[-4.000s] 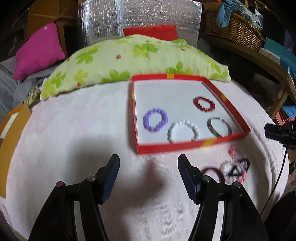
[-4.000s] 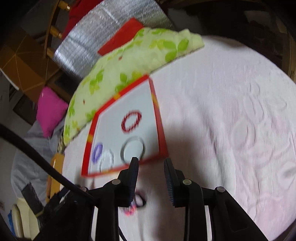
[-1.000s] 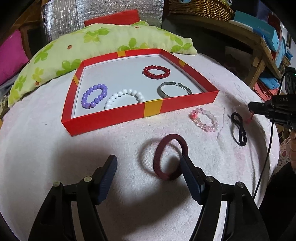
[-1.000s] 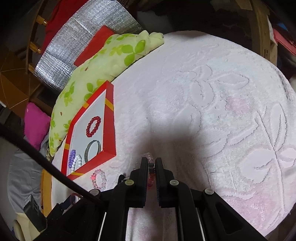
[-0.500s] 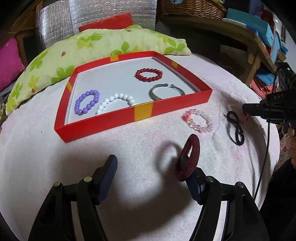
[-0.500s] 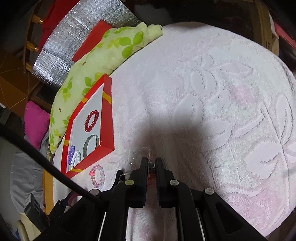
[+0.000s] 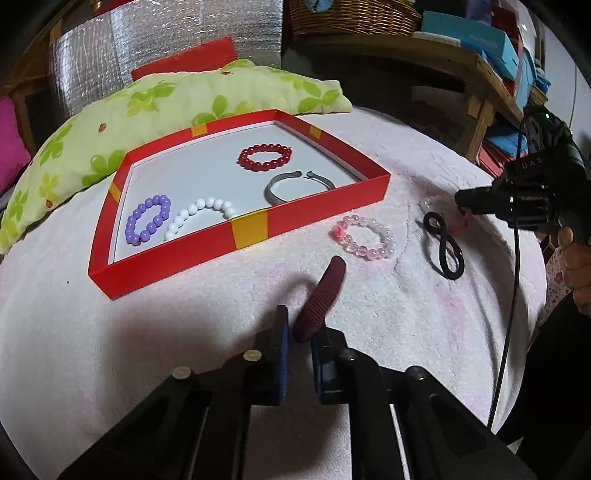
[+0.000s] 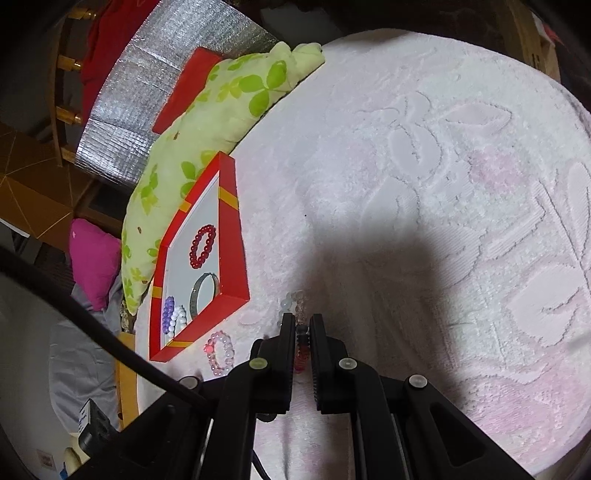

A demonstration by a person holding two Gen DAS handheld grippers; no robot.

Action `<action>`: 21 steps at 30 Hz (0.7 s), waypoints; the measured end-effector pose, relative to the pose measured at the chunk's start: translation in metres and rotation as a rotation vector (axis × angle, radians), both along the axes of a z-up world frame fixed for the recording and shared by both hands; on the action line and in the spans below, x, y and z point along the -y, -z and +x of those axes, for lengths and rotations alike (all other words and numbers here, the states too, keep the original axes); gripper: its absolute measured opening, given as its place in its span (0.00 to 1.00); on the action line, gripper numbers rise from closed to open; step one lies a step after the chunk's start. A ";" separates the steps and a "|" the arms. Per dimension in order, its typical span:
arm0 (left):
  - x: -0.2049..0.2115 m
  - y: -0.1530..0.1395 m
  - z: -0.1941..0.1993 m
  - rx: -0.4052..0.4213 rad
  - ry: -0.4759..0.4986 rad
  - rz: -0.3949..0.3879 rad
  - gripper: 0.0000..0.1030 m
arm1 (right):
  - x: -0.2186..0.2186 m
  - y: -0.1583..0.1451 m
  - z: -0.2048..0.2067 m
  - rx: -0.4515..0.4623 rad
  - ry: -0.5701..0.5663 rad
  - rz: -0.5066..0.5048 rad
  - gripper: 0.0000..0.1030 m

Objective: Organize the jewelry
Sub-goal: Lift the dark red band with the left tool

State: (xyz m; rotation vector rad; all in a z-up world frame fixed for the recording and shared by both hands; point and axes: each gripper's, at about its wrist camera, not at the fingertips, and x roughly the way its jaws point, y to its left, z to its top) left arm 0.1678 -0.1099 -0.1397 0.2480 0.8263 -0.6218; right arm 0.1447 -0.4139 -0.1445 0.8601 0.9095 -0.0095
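My left gripper (image 7: 297,325) is shut on a maroon ring bracelet (image 7: 320,297), which stands tilted up from the pink cloth. The red tray (image 7: 255,229) ahead holds a purple (image 7: 147,220), a white (image 7: 201,216), a red bead bracelet (image 7: 264,157) and a silver bangle (image 7: 295,186). A pink bead bracelet (image 7: 364,238) and a black loop (image 7: 443,243) lie right of the tray. My right gripper (image 8: 302,325) is shut on a clear and red bead bracelet (image 8: 300,345) on the cloth; it also shows in the left wrist view (image 7: 461,199).
A green flowered pillow (image 7: 155,107) lies behind the tray. A wooden shelf with boxes (image 7: 476,55) and a basket (image 7: 351,14) stand at the back right. The tray (image 8: 231,236) shows left of my right gripper. A black cable (image 7: 513,314) hangs at right.
My left gripper has closed on the maroon bracelet and tipped it upright. My right gripper stays shut on the bead bracelet and has shifted little.
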 end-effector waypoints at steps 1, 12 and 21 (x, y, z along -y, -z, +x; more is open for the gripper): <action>-0.001 0.000 0.001 -0.008 -0.006 -0.008 0.10 | 0.000 0.000 0.001 0.000 -0.001 0.005 0.12; -0.006 0.001 0.007 -0.047 -0.031 -0.036 0.10 | -0.005 0.005 0.003 -0.014 -0.007 0.026 0.12; -0.008 -0.001 0.007 -0.049 -0.037 -0.046 0.10 | -0.017 -0.013 0.004 0.051 -0.023 -0.081 0.09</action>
